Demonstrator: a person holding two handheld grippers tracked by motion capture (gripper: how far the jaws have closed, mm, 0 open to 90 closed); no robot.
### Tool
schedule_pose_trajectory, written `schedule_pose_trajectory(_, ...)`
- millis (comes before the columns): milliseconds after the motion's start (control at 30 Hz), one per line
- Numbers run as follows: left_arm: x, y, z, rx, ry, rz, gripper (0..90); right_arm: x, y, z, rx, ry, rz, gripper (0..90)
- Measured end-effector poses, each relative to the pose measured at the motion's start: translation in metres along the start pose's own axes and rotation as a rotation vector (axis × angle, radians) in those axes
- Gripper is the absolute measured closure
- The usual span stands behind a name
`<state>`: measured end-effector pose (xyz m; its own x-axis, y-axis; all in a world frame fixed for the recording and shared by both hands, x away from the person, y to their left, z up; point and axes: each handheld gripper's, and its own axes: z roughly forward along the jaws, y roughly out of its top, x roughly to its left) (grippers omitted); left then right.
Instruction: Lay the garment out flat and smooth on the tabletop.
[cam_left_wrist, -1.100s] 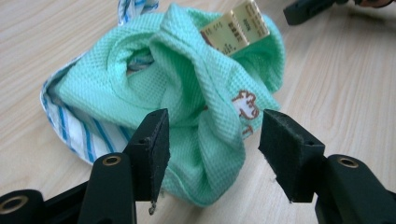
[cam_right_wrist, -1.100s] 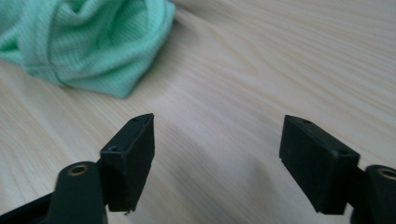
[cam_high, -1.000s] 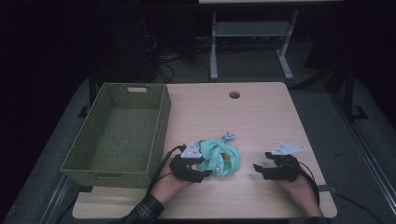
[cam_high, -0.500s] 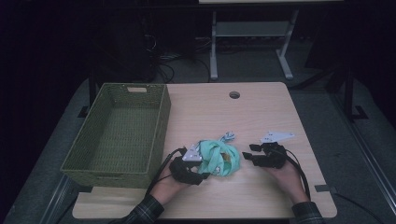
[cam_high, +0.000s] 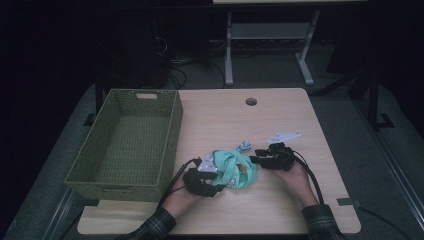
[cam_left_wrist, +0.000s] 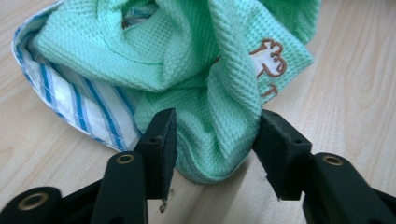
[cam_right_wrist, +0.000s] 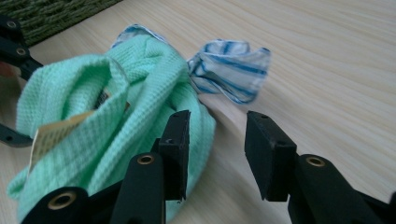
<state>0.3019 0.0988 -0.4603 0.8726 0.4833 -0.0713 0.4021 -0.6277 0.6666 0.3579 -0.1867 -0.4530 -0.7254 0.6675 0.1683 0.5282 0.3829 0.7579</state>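
High view. Found the green cloth (cam_high: 232, 169) bunched on the desk (cam_high: 280, 215), squarely between the two tongs: just ahead of the left tongs (cam_high: 219, 187), just to the left of the right tongs (cam_high: 257, 160). Ran loosely from one pair to the other along its long axis, with a striped tip poking out beyond the right pair. Left the wicker basket (cam_high: 100, 177) well off behind the left tongs, away from the cloth. Could not make out either pair's tips here; too small and dark.

Left gripper view. Showed the left tongs (cam_left_wrist: 215, 140) just been closing, with a thick fold of the green cloth (cam_left_wrist: 187, 60) filling the gap and both pads against it: a pinch on the cloth, by the look of it. Put the blue-striped lining (cam_left_wrist: 84, 107) beyond the left-hand jaw and a brown stitched figure (cam_left_wrist: 268, 58) above the right-hand one. Cut off the top of the heap at the frame edge.

Right gripper view. Showed the right tongs (cam_right_wrist: 217, 140) just been closing too, yet parted over bare desk, nothing between them. Kept the green cloth (cam_right_wrist: 93, 112) against the outer side of the left-hand jaw, so a short sideways shift that way judged needed before any pinch. Placed a loose striped flap (cam_right_wrist: 229, 70) ahead of the gap, blurred. Hid part of the cloth's near edge behind that jaw.
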Motion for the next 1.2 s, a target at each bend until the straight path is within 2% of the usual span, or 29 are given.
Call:
schedule_pose_trajectory(200, 0.001, 0.0, 0.001, 0.011, 0.003, 0.002, 58.0, 0.005, 0.002, 0.014, 0.035, 0.028, 0.0, 64.7)
schedule_pose_trajectory(333, 0.001, 0.001, 0.0, 0.016, 0.004, -0.015, 67.9, 0.006, 0.002, 0.018, 0.053, 0.051, -0.001, 74.8)
schedule_pose_trajectory(400, 0.0, 0.003, 0.0, 0.03, -0.009, -0.012, 73.9, 0.005, 0.002, 0.019, 0.056, 0.055, -0.013, 80.3)
schedule_pose_trajectory(500, -0.001, 0.005, 0.0, 0.028, -0.03, -0.019, 79.0, 0.007, 0.002, 0.019, 0.068, 0.051, -0.014, 83.3)
schedule_pose_trajectory(567, -0.003, 0.007, -0.001, 0.006, -0.043, -0.024, 80.7, 0.006, 0.002, 0.017, 0.064, 0.04, -0.037, 83.6)
schedule_pose_trajectory(633, -0.005, 0.009, -0.004, -0.011, -0.057, -0.026, 81.2, 0.007, 0.004, 0.013, 0.063, 0.027, -0.03, 83.7)
schedule_pose_trajectory(667, -0.004, 0.01, -0.006, -0.014, -0.064, -0.008, 81.4, 0.006, 0.004, 0.011, 0.054, 0.021, -0.039, 83.7)
schedule_pose_trajectory(733, -0.008, 0.012, -0.011, -0.044, -0.066, -0.012, 81.6, 0.004, 0.005, 0.006, 0.046, 0.006, -0.027, 84.0)
schedule_pose_trajectory(767, -0.008, 0.013, -0.014, -0.051, -0.067, 0.001, 81.8, 0.003, 0.005, 0.004, 0.037, -0.004, -0.033, 84.0)
schedule_pose_trajectory(867, -0.01, 0.017, -0.022, -0.093, -0.064, 0.002, 82.0, 0.001, 0.007, -0.002, 0.021, -0.029, -0.038, 84.0)
schedule_pose_trajectory(1200, -0.012, 0.021, -0.036, -0.173, -0.113, -0.04, 82.3, -0.013, 0.008, -0.031, -0.039, -0.111, -0.008, 84.0)
